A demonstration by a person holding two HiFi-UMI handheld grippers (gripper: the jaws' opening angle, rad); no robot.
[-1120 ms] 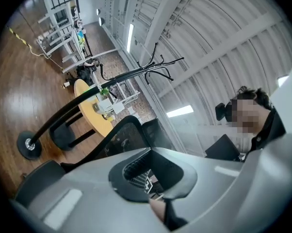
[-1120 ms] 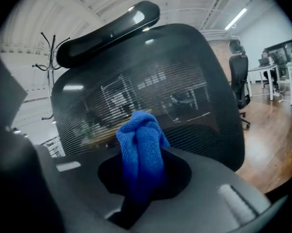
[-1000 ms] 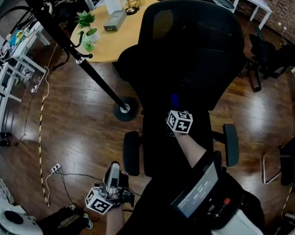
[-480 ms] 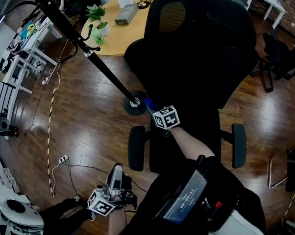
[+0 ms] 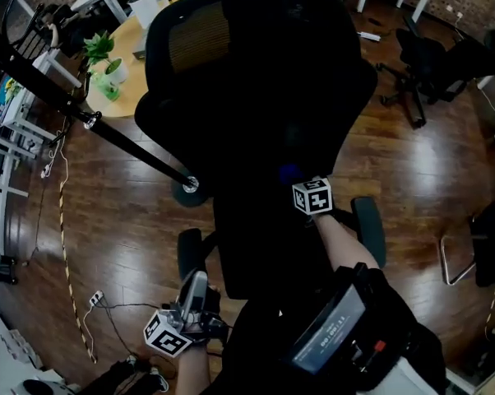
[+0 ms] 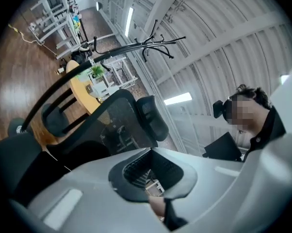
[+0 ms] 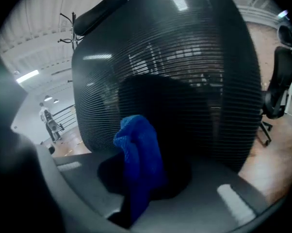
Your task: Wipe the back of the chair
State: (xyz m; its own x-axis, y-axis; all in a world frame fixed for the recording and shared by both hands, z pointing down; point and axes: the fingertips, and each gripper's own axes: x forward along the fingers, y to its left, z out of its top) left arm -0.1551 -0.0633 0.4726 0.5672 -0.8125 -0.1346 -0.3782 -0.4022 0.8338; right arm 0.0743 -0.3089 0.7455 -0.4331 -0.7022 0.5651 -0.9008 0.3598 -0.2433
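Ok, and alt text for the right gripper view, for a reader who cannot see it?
A bunched blue cloth, clamped in the right gripper, is held right in front of the black mesh chair back that fills most of the frame. Wood floor and another black chair show at the right edge.

Dim indoor light; floor glare; fisheye edges; foreground blurred.

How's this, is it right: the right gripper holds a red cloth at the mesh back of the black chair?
Not quite: the cloth is blue, not red, as the right gripper view shows. The right gripper does hold it at the mesh back of the black chair.
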